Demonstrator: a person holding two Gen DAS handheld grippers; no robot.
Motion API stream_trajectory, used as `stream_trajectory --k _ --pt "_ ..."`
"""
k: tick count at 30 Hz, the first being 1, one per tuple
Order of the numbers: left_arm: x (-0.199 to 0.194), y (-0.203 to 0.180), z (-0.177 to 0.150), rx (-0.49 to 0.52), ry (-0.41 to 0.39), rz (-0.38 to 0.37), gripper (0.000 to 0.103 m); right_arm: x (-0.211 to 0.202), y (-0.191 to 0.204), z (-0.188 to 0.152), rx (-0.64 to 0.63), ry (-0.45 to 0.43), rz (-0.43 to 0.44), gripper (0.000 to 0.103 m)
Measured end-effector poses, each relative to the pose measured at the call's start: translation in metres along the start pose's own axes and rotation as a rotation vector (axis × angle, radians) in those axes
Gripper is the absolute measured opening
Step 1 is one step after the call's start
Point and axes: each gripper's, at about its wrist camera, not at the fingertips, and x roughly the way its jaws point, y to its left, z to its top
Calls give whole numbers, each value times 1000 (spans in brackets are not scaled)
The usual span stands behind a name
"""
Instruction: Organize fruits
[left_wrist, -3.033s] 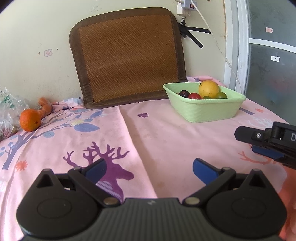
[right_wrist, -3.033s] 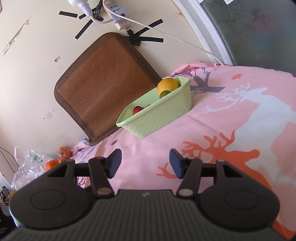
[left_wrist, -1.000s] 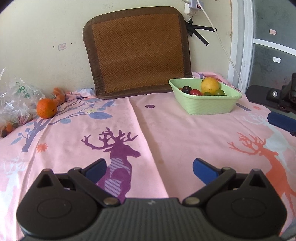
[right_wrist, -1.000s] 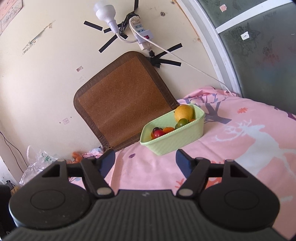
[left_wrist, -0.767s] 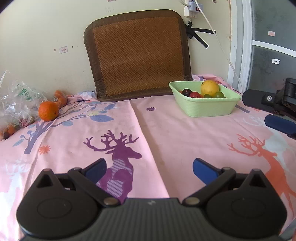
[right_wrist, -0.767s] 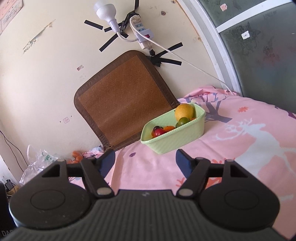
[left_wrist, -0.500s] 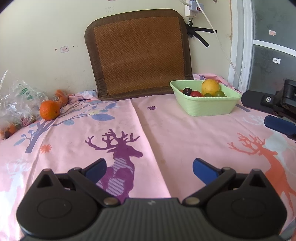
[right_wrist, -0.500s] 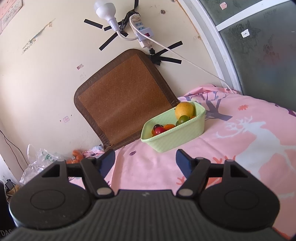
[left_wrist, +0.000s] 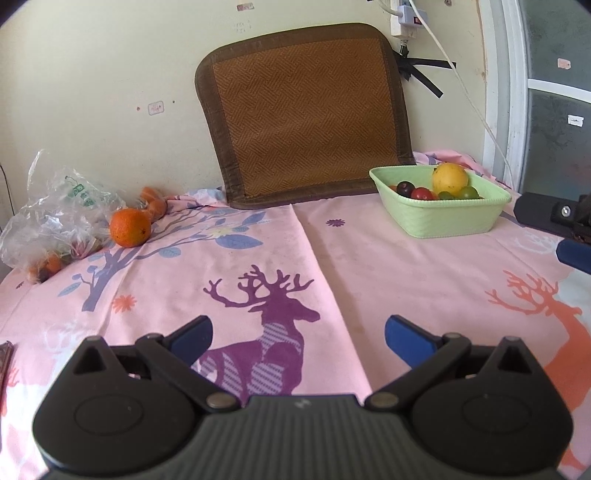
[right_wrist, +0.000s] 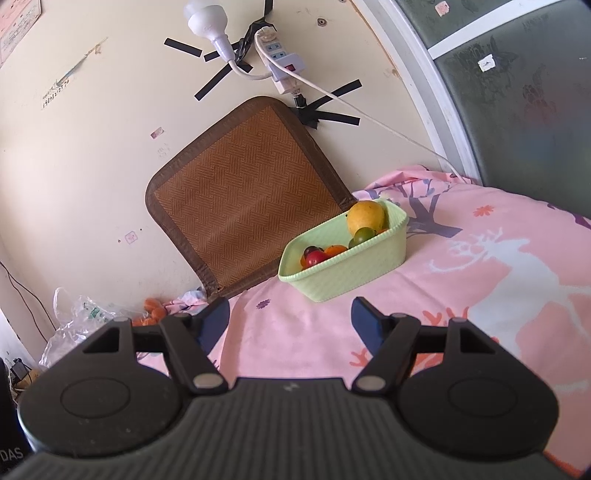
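A light green basket (left_wrist: 448, 219) stands at the far right of the pink cloth and holds a yellow fruit (left_wrist: 450, 178), a red one, a dark one and green ones. It also shows in the right wrist view (right_wrist: 354, 271). A loose orange (left_wrist: 130, 226) lies at the far left next to a clear plastic bag (left_wrist: 55, 218) with more fruit inside. My left gripper (left_wrist: 297, 338) is open and empty above the purple deer print. My right gripper (right_wrist: 290, 321) is open and empty, well short of the basket, and its tip shows at the left wrist view's right edge (left_wrist: 554, 218).
A brown woven mat (left_wrist: 306, 114) leans against the wall behind the table. A power strip with a white cable (right_wrist: 284, 66) hangs on the wall above it. A window frame (left_wrist: 502, 92) stands at the right. Small orange fruits (left_wrist: 155, 201) lie by the bag.
Both grippers have drawn back and risen slightly from the basket; the left view now takes in more of the bag and orange. Both stay open and empty.
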Motion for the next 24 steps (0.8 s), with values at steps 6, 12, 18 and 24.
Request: stream_trajectory --k 6,12,18,24 --pt "1 4 3 5 -12 34 103 0 -1 -1 6 2 -2 75" --pt "3 4 2 21 -10 56 103 0 -1 -1 11 3 -2 75" --pt "3 1 1 48 -18 71 103 0 -2 -1 14 3 -2 75" --pt "1 1 1 54 -22 65 103 -1 -2 -1 14 -2 -2 75"
